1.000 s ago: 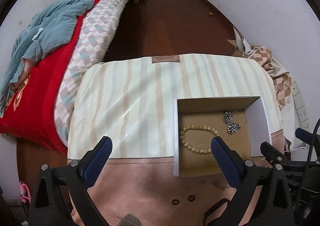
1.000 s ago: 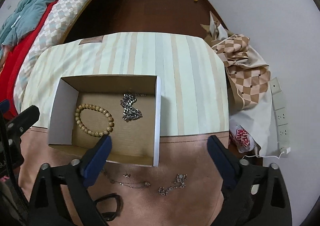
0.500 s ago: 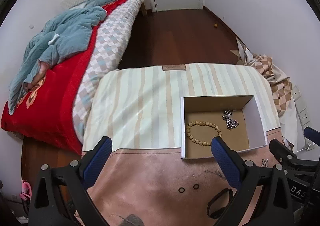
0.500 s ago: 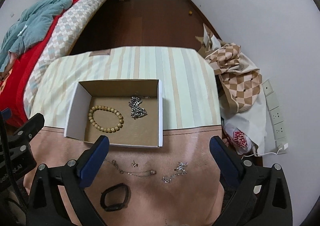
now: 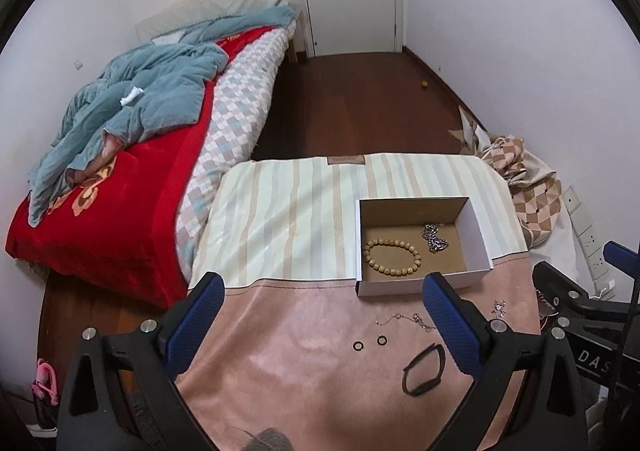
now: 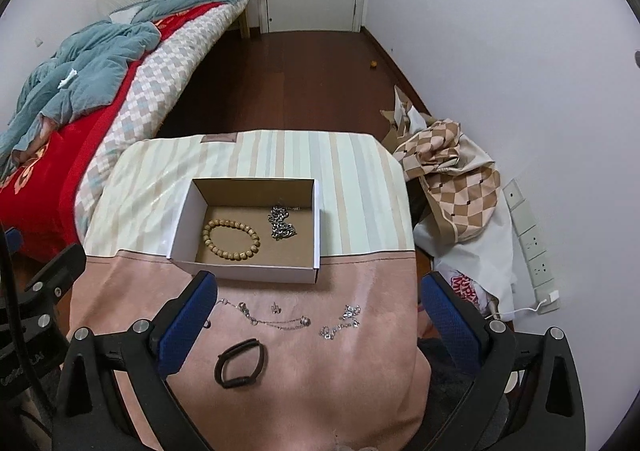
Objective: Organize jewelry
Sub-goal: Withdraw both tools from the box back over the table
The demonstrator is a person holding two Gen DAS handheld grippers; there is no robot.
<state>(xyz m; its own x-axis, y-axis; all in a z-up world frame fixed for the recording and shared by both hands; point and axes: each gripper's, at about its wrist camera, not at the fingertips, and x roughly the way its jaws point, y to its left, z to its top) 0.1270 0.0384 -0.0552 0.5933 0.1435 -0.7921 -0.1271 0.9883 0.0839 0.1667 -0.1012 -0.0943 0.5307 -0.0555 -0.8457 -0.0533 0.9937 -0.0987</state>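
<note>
An open cardboard box (image 6: 178, 251) (image 5: 478, 227) sits mid-table. It holds a wooden bead bracelet (image 6: 231, 239) (image 5: 392, 257) and a silver chain (image 6: 282, 227) (image 5: 435, 239). In front of it on the pink cloth lie a thin chain necklace (image 6: 272, 319) (image 5: 404, 318), a small stud (image 6: 275, 307), a sparkly silver piece (image 6: 340, 323) (image 5: 498, 307), a black band (image 6: 240, 362) (image 5: 424, 369) and two small black rings (image 5: 369, 343). My left gripper (image 5: 324, 315) and right gripper (image 6: 316, 315) are both open and empty, held high above the near table edge.
The table has a striped cloth (image 6: 352, 179) at the back and a pink cloth (image 6: 360, 371) in front. A bed with red and teal bedding (image 5: 120, 155) stands to the left. A checkered bag (image 6: 460, 179) and a wall power strip (image 6: 532, 239) are to the right.
Both grippers have pulled back and up from the box. The loose jewelry on the pink cloth has come into view. Nothing on the table has moved.
</note>
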